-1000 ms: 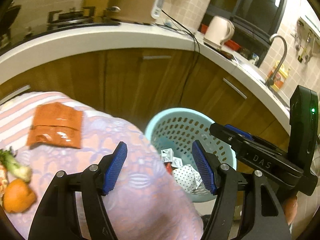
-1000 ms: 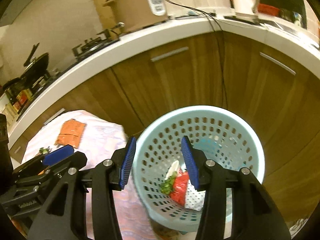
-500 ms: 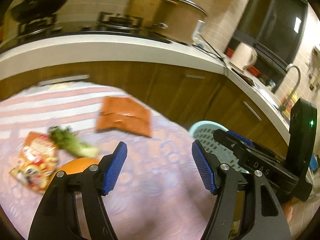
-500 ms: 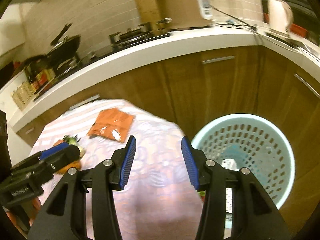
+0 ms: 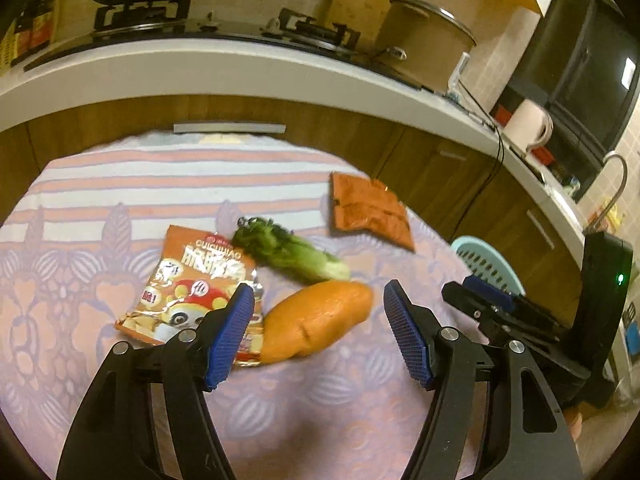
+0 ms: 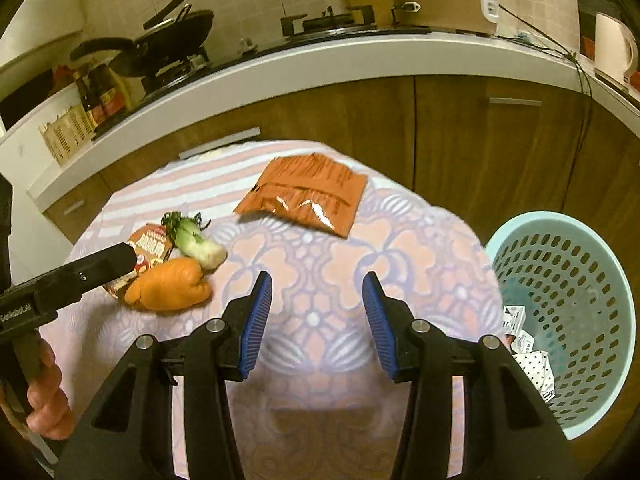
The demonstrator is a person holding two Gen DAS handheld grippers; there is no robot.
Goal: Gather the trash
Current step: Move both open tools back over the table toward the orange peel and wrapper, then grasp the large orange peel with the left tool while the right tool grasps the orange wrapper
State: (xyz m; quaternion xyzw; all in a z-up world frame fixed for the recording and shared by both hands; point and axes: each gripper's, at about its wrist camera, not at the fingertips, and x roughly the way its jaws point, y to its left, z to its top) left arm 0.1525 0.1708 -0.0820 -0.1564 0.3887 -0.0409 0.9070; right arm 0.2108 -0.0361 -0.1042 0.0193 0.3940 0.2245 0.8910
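A person is standing over a cloth-covered table [image 5: 120,184] with a gripper in each hand, and the trash is lying in a loose cluster toward the left, where it is easiest for the left hand to reach. Farthest left, a snack bag [image 5: 188,280] is lying flat, with its near corner tucked under an orange peel-like lump [image 5: 316,320] that is touching it. A wilted green [image 5: 288,252] is resting just behind the lump, its pale stem pointing right. The left gripper [image 5: 318,334] is hanging above this cluster with its blue pads spread wide and nothing between them, and the lump is showing in the gap, so I am judging that it is lining up to take the lump first, since that one is sitting on top. Further right, an orange packet [image 6: 304,196] is lying alone, well apart from the rest. The right gripper [image 6: 316,320] is hovering over bare cloth, its pads parted and gripping nothing, probably waiting its turn for that packet. At the far right a pale blue basket [image 6: 592,248] is standing on the floor just beside the table edge, placed low so trash can be dropped in; some crumpled paper [image 6: 528,352] is already lying inside.
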